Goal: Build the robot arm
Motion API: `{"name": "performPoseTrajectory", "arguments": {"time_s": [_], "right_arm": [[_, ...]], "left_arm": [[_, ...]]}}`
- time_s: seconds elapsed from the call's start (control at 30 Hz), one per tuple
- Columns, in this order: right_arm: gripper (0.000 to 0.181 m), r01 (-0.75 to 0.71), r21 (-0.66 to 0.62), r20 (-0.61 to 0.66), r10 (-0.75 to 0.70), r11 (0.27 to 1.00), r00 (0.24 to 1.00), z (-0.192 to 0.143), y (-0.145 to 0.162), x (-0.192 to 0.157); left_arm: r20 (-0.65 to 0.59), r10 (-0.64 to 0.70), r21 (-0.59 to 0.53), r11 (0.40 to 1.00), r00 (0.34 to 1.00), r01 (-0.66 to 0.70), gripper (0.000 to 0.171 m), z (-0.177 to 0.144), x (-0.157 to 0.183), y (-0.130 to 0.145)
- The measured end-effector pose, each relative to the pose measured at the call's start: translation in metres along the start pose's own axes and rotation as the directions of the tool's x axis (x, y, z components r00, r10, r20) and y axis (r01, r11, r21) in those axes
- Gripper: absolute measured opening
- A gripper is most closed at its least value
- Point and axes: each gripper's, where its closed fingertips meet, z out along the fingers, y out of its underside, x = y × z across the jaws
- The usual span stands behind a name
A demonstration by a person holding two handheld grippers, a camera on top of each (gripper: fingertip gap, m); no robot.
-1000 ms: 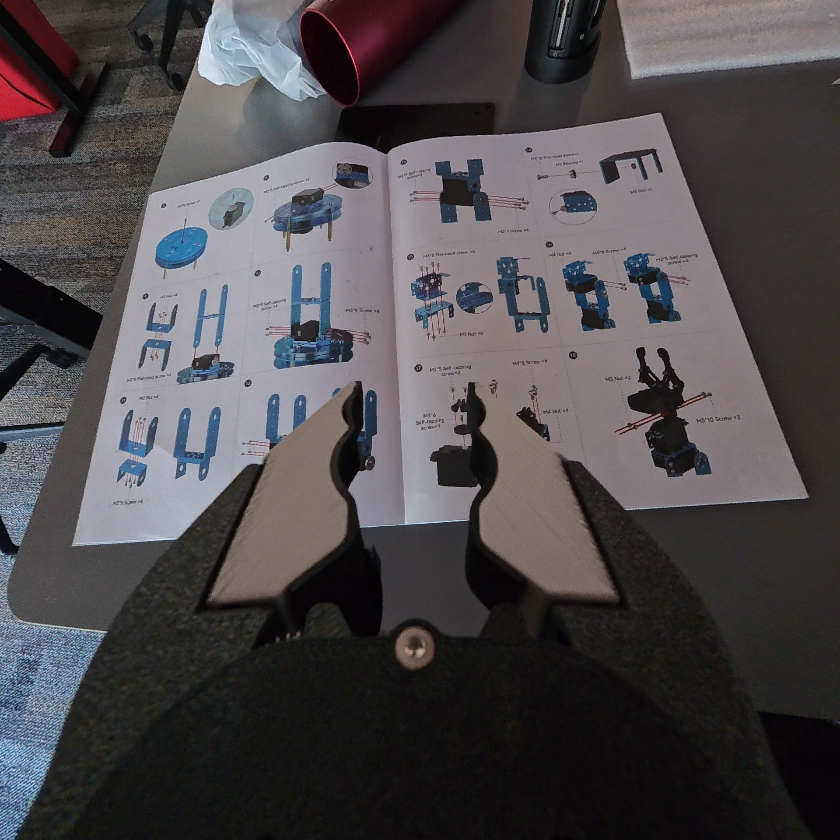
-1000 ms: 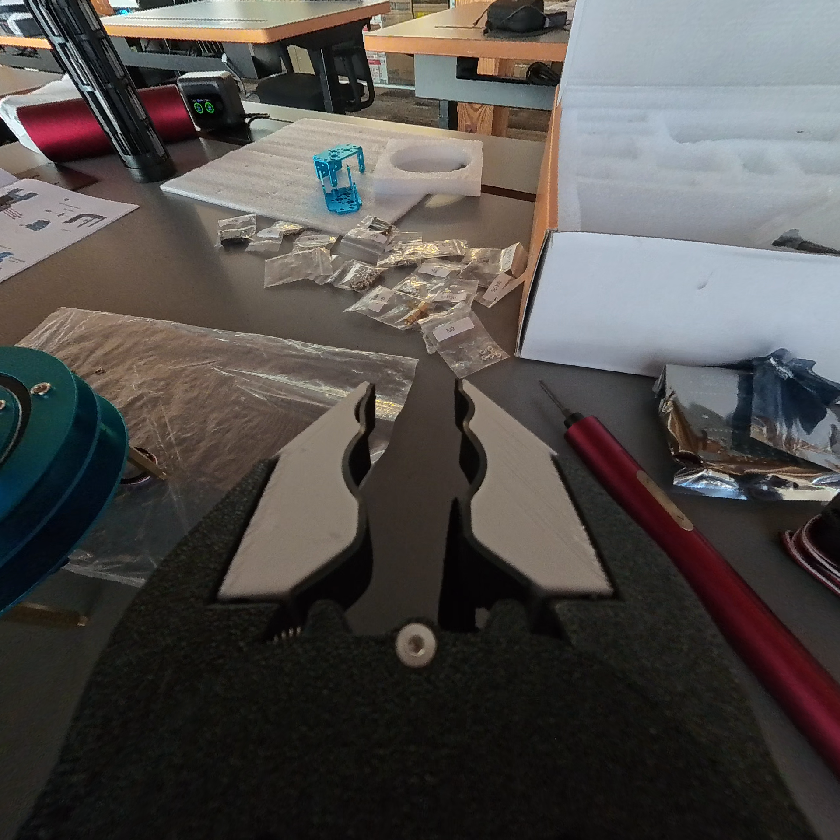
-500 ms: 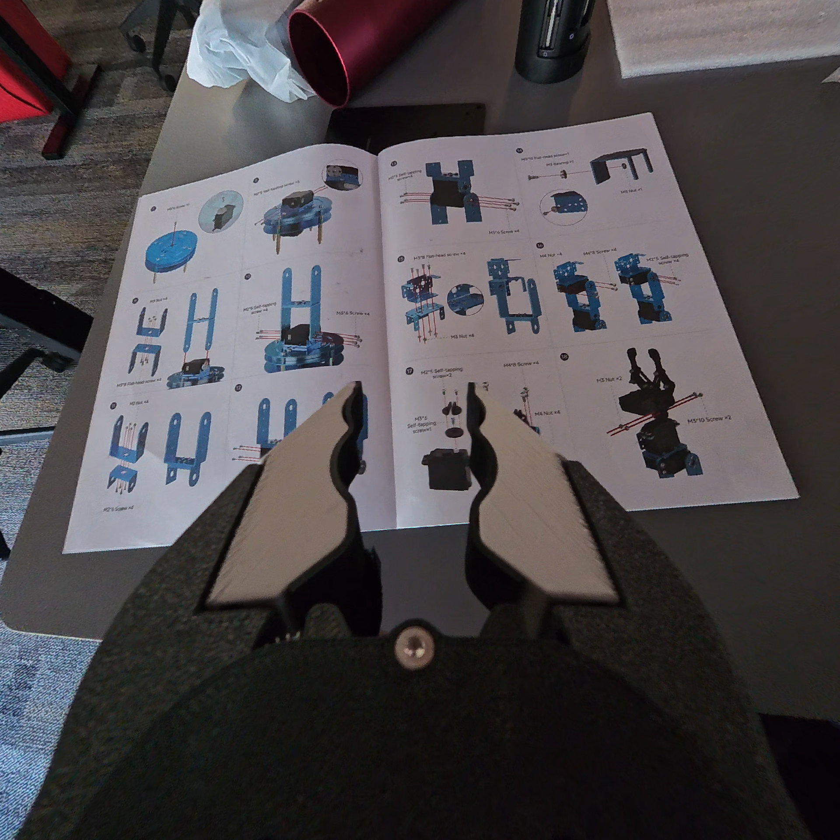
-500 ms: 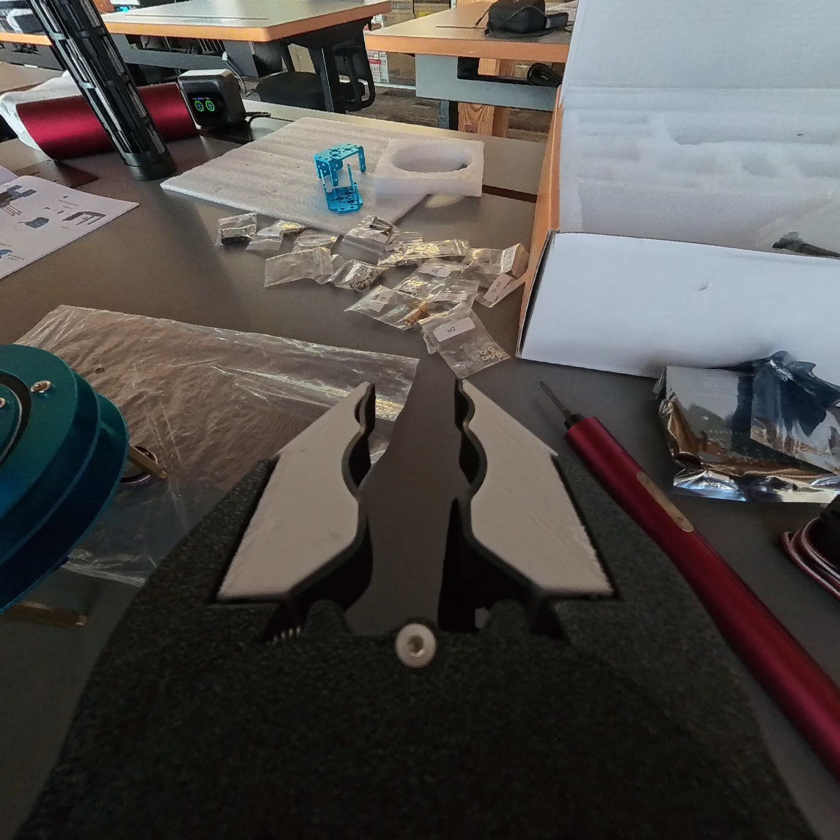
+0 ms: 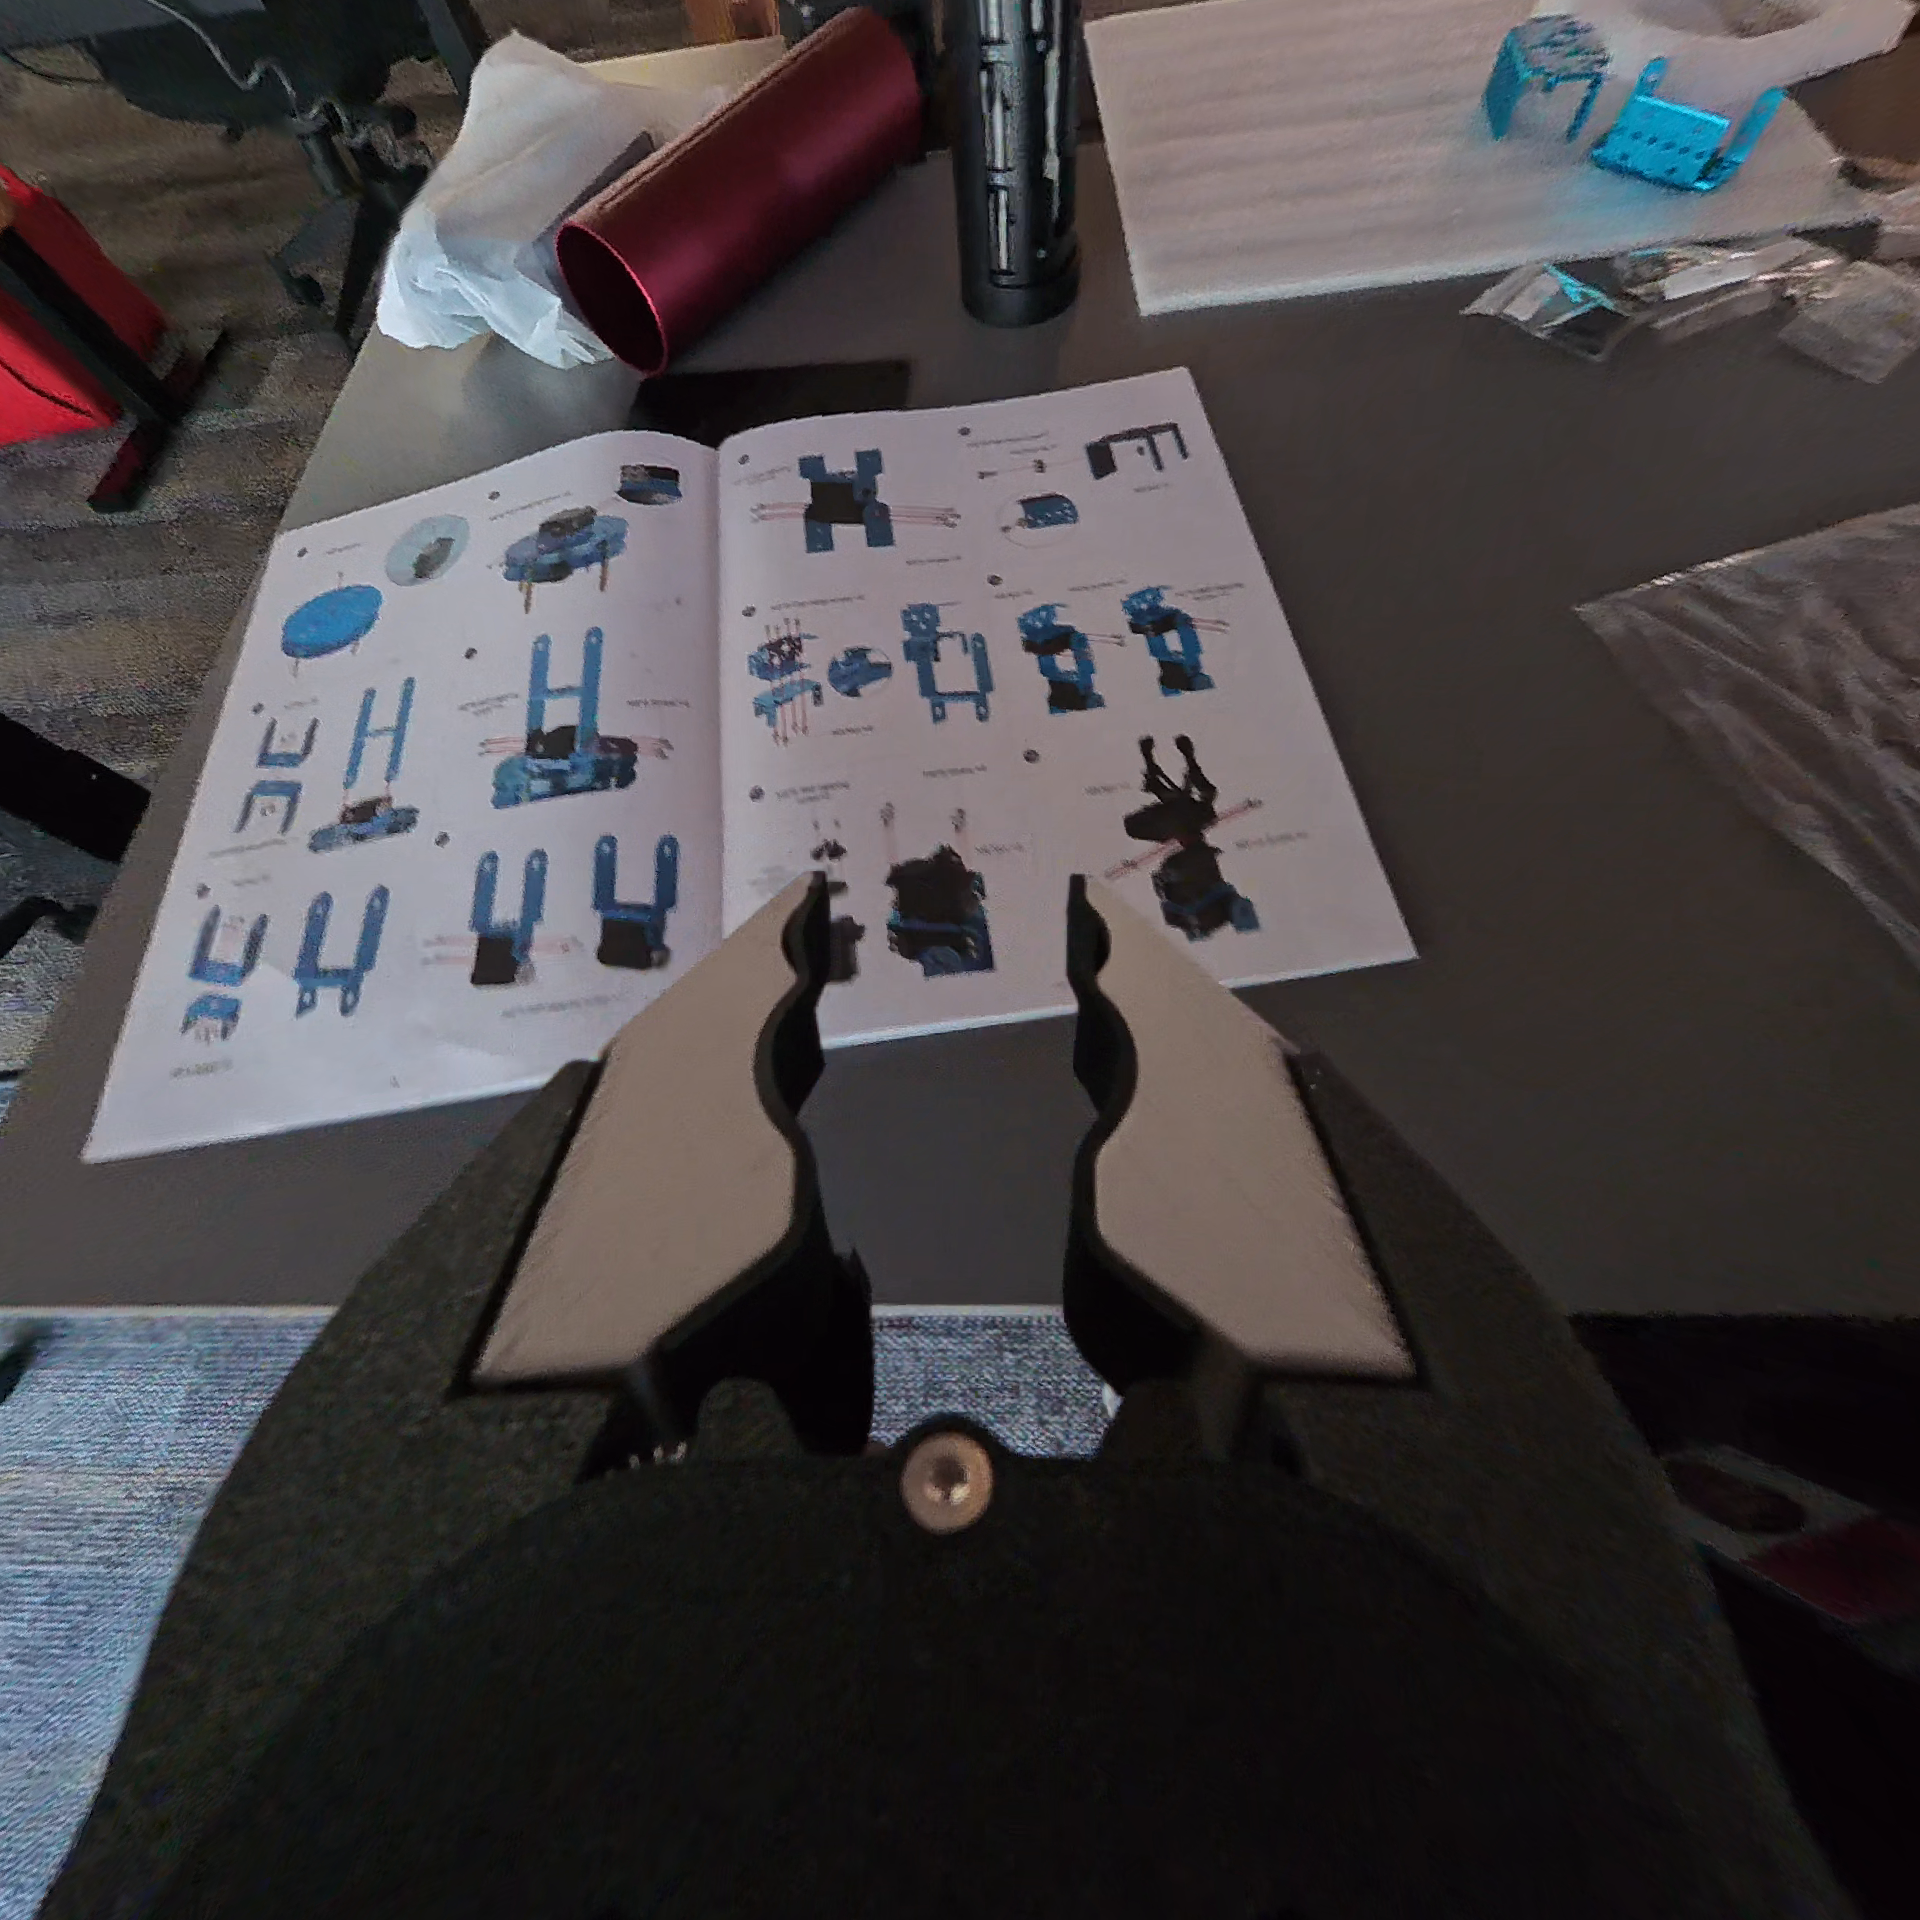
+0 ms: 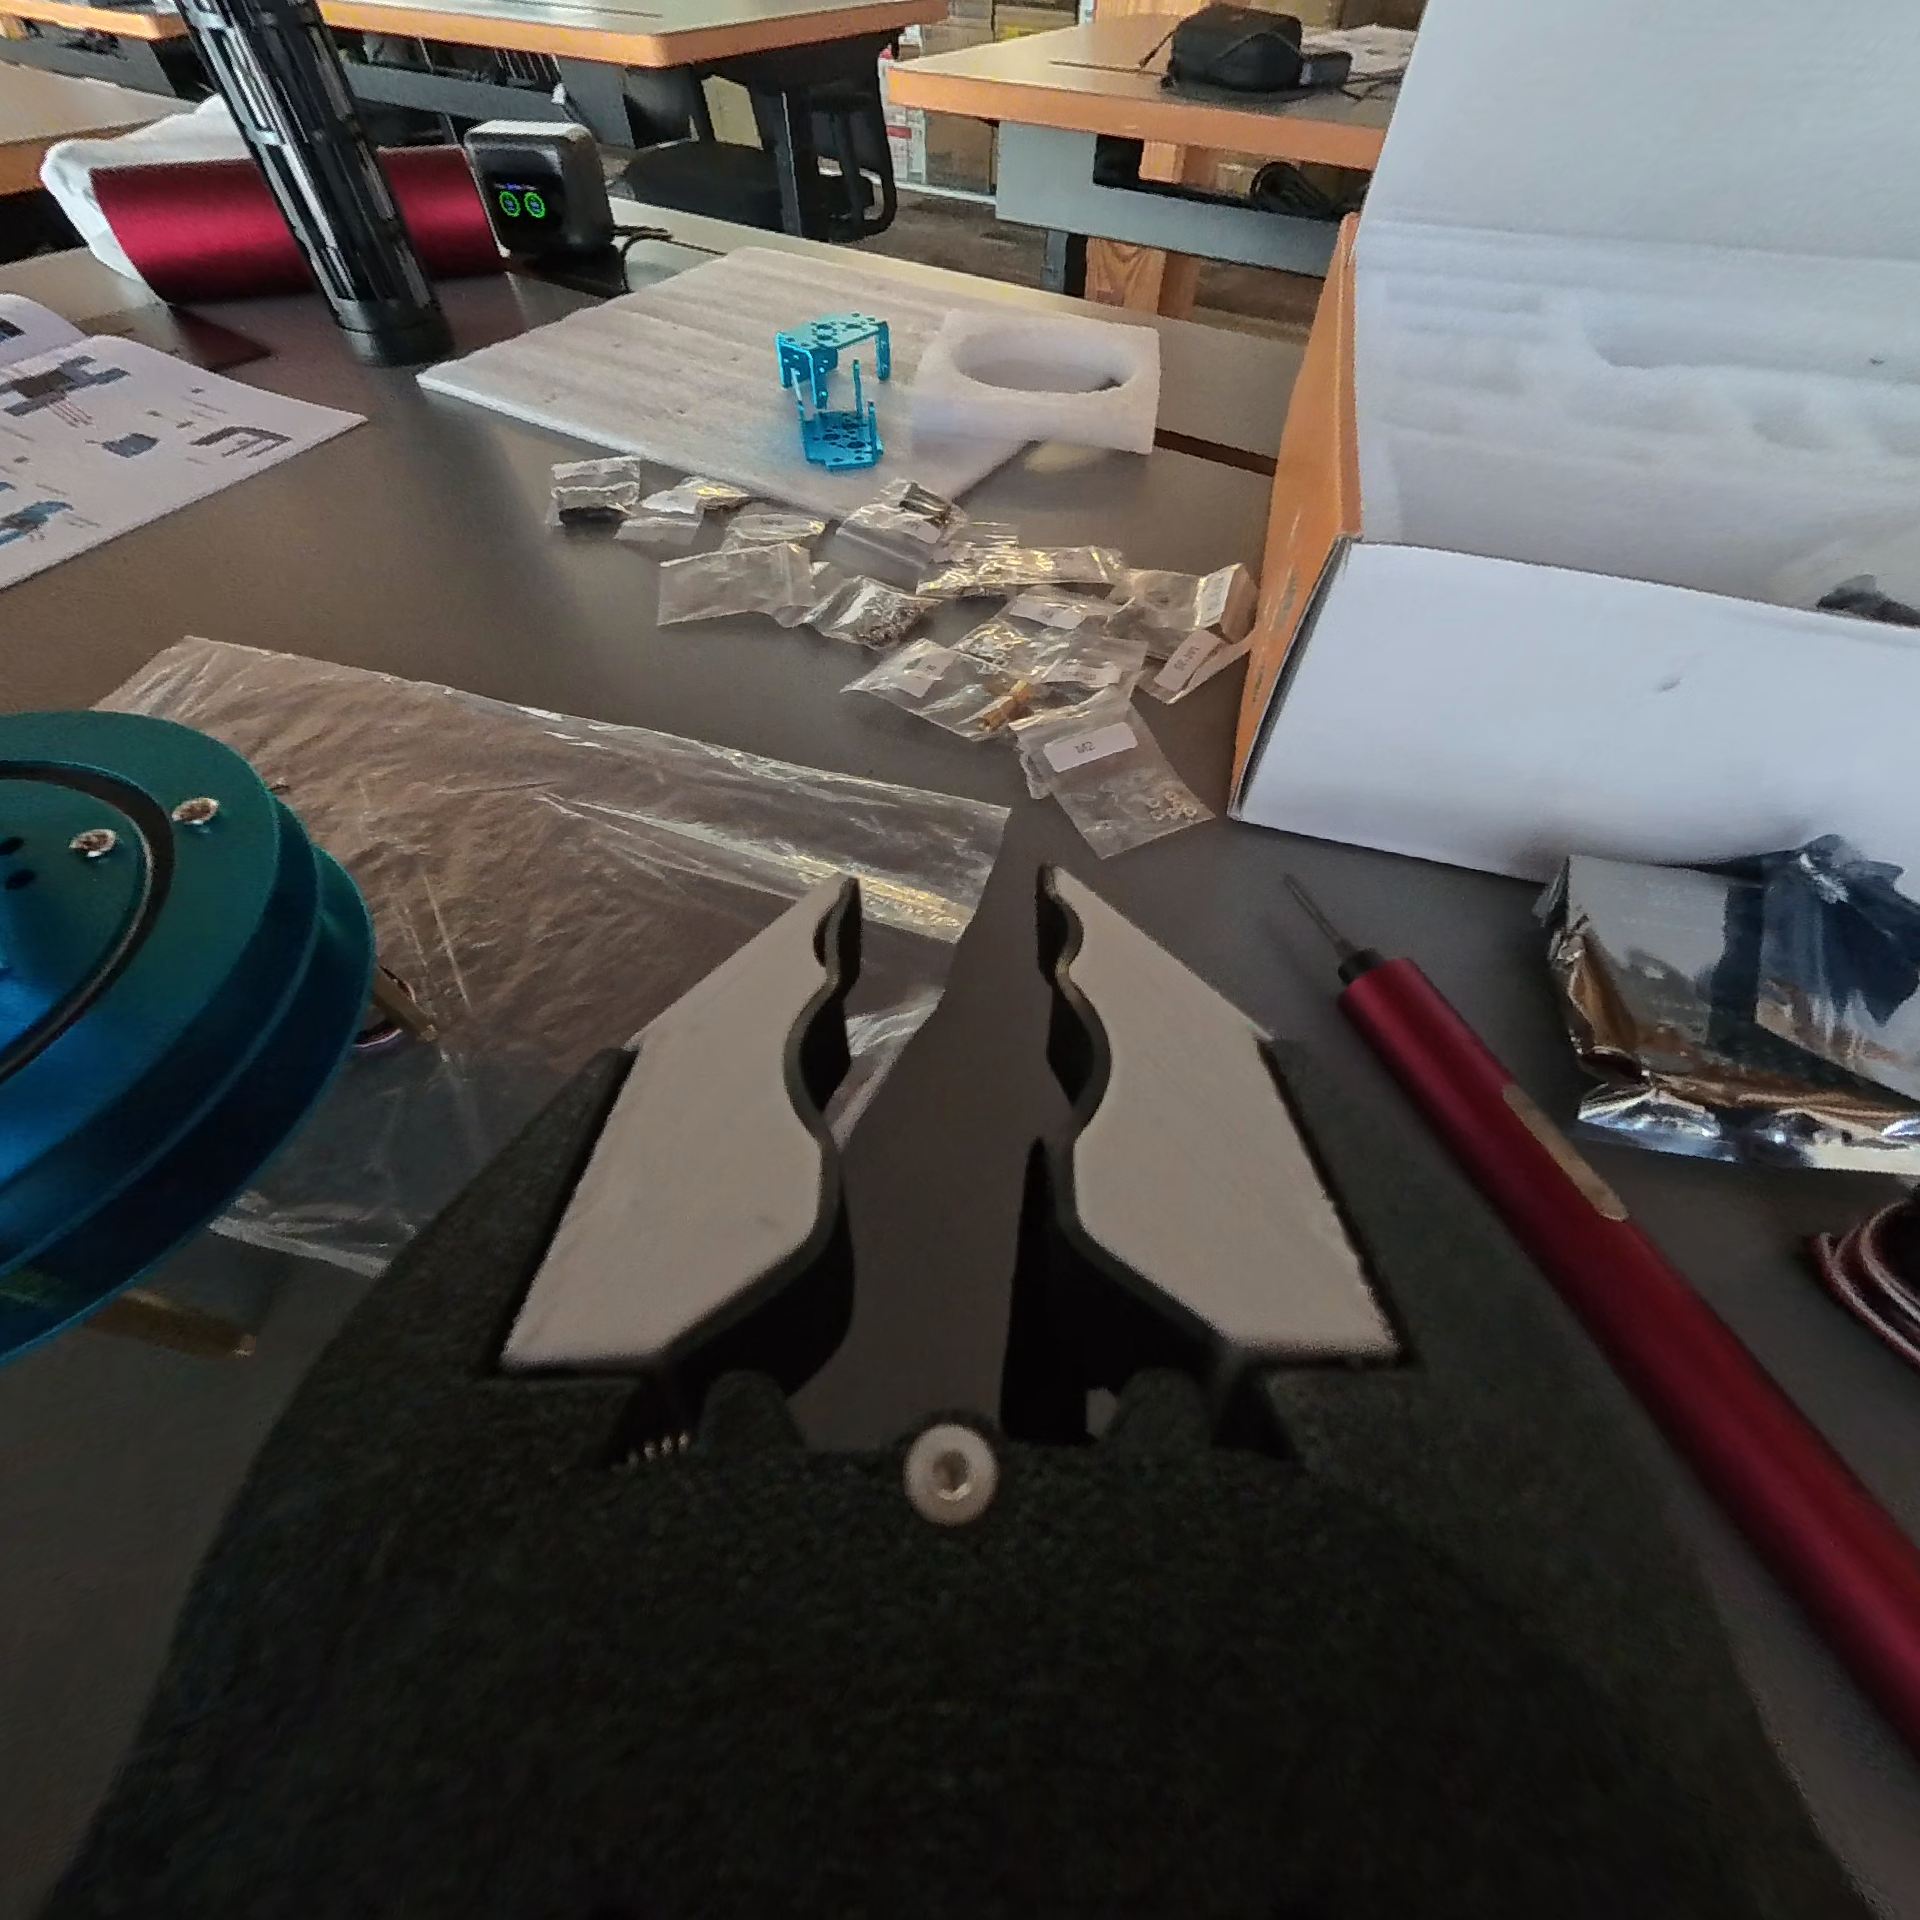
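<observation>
White booklet [image 5: 727, 748] beyond left hand-held gripper [image 5: 945, 894], fingers apart

Left wrist view: high, off the near edge of the grey table [image 5: 1558, 644], tilted down onto the open instruction booklet [image 5: 727, 748], which lies close ahead.

Right wrist view: low over the same table, looking level past small parts bags [image 6: 935, 623] toward the far desks.

Shared by the 2 views: the booklet [image 6: 125, 436], blue brackets [image 5: 1662, 125] [image 6: 831, 395], white foam sheet [image 5: 1351, 156] [image 6: 675, 364], red tube [image 5: 738, 197] [image 6: 281, 229].
</observation>
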Motion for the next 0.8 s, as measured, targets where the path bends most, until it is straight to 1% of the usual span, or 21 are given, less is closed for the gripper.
{"name": "performPoseTrajectory", "arguments": {"time_s": [0.1,0.2,0.23,0.3,0.33,0.37,0.43,0.5,0.57,0.63,0.73,0.8], "right_arm": [[0.034,-0.042,0.008,0.015,0.041,0.999,0.999,-0.004,0.000,-0.004],[0.033,-0.079,0.045,0.066,0.076,0.996,0.995,-0.011,-0.004,-0.014],[0.033,-0.090,0.056,0.088,0.085,0.994,0.992,-0.014,-0.005,-0.018],[0.033,-0.098,0.069,0.125,0.089,0.993,0.988,-0.017,-0.007,-0.025],[0.032,-0.092,0.074,0.131,0.082,0.993,0.988,-0.018,-0.007,-0.026],[0.031,-0.083,0.075,0.134,0.072,0.994,0.988,-0.019,-0.008,-0.028],[0.031,-0.064,0.069,0.133,0.054,0.996,0.990,-0.018,-0.007,-0.031],[0.031,-0.057,0.078,0.138,0.045,0.995,0.989,-0.019,-0.008,-0.034],[0.029,-0.060,0.090,0.158,0.045,0.994,0.986,-0.020,-0.010,-0.039],[0.029,-0.049,0.098,0.178,0.031,0.994,0.984,-0.020,-0.012,-0.045],[0.028,0.005,0.105,0.204,-0.026,0.994,0.979,-0.021,-0.012,-0.056],[0.028,0.028,0.131,0.205,-0.054,0.991,0.977,-0.025,-0.016,-0.060]], "left_arm": [[-0.034,0.006,0.016,1.000,0.999,-0.005,0.045,-0.021,0.025,0.018],[-0.080,0.053,0.037,0.998,0.995,-0.050,0.044,-0.039,0.057,0.036],[-0.093,0.089,0.042,0.995,0.992,-0.085,0.042,-0.044,0.068,0.037],[-0.076,0.117,0.083,0.990,0.990,-0.110,0.042,-0.053,0.082,0.029],[-0.104,0.114,0.108,0.989,0.988,-0.103,0.042,-0.058,0.094,0.026],[-0.162,0.112,0.131,0.987,0.980,-0.091,0.042,-0.064,0.112,0.026],[-0.273,0.117,0.155,0.985,0.955,-0.077,0.042,-0.073,0.146,0.036],[-0.306,0.138,0.159,0.983,0.942,-0.093,0.041,-0.077,0.167,0.048],[-0.317,0.178,0.149,0.979,0.932,-0.137,0.041,-0.078,0.179,0.058],[-0.324,0.194,0.155,0.976,0.926,-0.150,0.041,-0.081,0.187,0.056],[-0.381,0.215,0.205,0.968,0.899,-0.145,0.041,-0.091,0.206,0.040],[-0.423,0.246,0.243,0.958,0.872,-0.152,0.041,-0.095,0.222,0.030]]}}
